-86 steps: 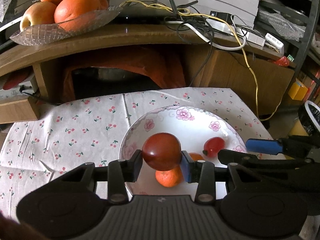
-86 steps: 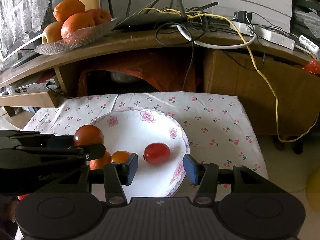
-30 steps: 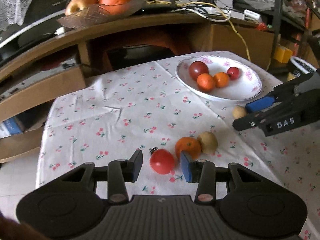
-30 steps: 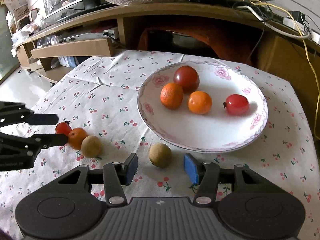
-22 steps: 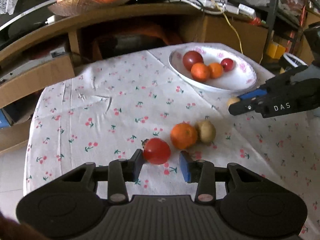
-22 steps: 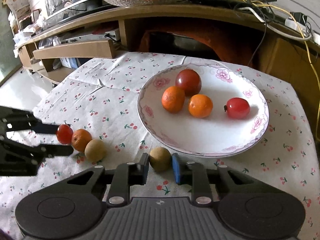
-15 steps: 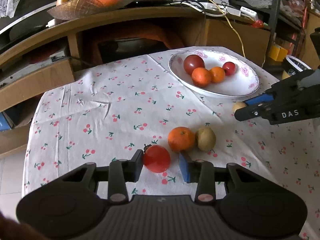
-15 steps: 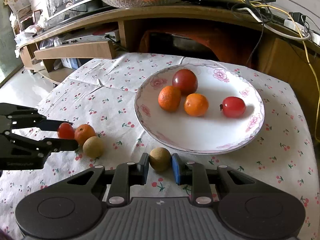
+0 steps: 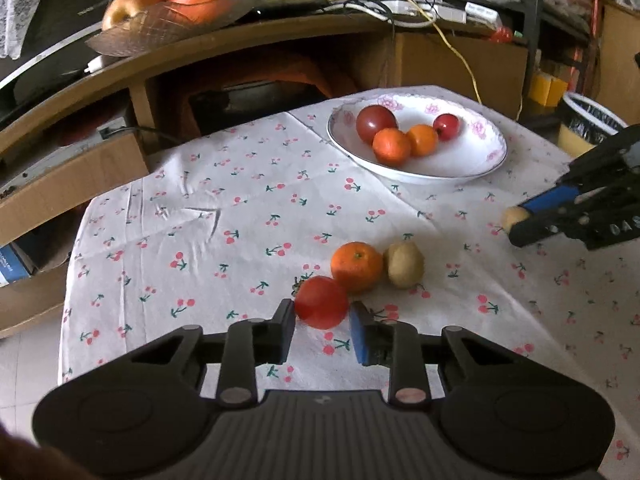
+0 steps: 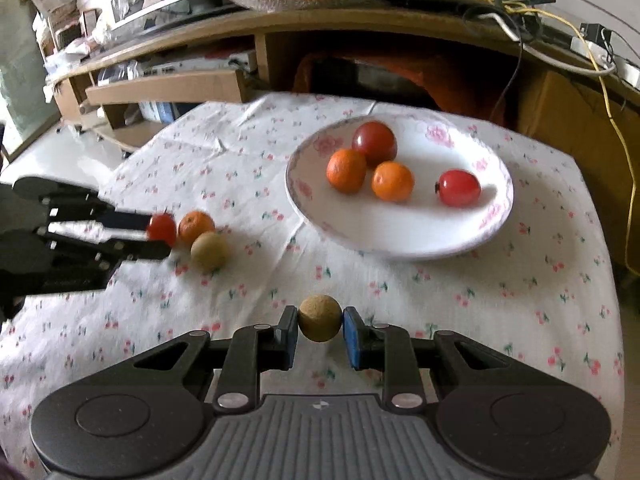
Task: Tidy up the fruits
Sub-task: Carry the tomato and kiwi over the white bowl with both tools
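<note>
My left gripper [image 9: 321, 332] is shut on a red tomato [image 9: 321, 307] and holds it just above the cherry-print cloth. An orange [image 9: 357, 267] and a brown kiwi [image 9: 405, 263] lie just beyond it. My right gripper [image 10: 319, 335] is shut on a small round brown fruit [image 10: 319, 323], lifted off the cloth. The white flowered plate [image 10: 404, 236] holds a dark red tomato [image 10: 375, 143], two oranges [image 10: 346, 171] and a small red tomato [image 10: 459, 187]. In the right wrist view the left gripper [image 10: 158, 236] sits at far left with the red tomato [image 10: 162, 228].
A wooden shelf [image 9: 248, 44] behind the table carries a glass dish of oranges and an apple [image 9: 172, 8] and tangled cables [image 9: 384, 4]. Cardboard boxes [image 9: 68, 176] stand at left. A bin [image 9: 592, 120] stands past the table's right edge.
My left gripper has closed on the red tomato and raised it slightly. My right gripper has lifted the brown fruit off the cloth and pulled back from the plate.
</note>
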Available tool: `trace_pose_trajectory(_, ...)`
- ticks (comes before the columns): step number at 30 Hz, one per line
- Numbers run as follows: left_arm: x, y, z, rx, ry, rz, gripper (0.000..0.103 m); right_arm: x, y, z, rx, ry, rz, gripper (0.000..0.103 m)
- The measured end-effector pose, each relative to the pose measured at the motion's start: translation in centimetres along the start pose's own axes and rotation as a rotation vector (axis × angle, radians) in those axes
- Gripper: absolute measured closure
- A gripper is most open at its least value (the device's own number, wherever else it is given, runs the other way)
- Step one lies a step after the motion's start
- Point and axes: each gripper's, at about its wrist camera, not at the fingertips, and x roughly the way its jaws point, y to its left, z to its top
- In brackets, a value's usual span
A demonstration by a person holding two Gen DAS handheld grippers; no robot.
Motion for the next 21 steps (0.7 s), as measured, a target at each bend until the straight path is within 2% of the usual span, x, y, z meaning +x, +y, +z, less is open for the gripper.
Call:
trace_pose_trajectory(2,0.3,0.0,0.2,0.001,-0.011,0.005,0.058,0.2,0.1,-0.2,-0.003,0.004,-0.003,0.078)
trace_pose_trajectory(5,0.8,0.1,0.4,-0.011,-0.024,0.016,0.053,0.5,0.0,0.0,0.000,0.000,-0.002,0.077)
trace_pose_trajectory(7,0.9,0.0,0.6,-0.022,-0.020,0.014,0.056,0.7,0.0,0.2,0.001,-0.007,-0.006,0.077)
trace_pose_trajectory(11,0.7,-0.5,0.6,-0.021,-0.016,0.002,0.069,1.0,-0.2,0.2,-0.005,-0.015,0.004,0.077)
trace_pose_trajectory(17,-0.9,-0.9,0.3,-0.032,0.005,0.016,0.070,0.5,-0.1,0.4,-0.022,-0.010,-0.018,0.080)
trace_pose_trajectory(21,-2.3,-1.2,0.7,-0.053,-0.022,-0.005,0.070,-0.4,0.2,0.8,-0.028,-0.037,-0.001,0.080)
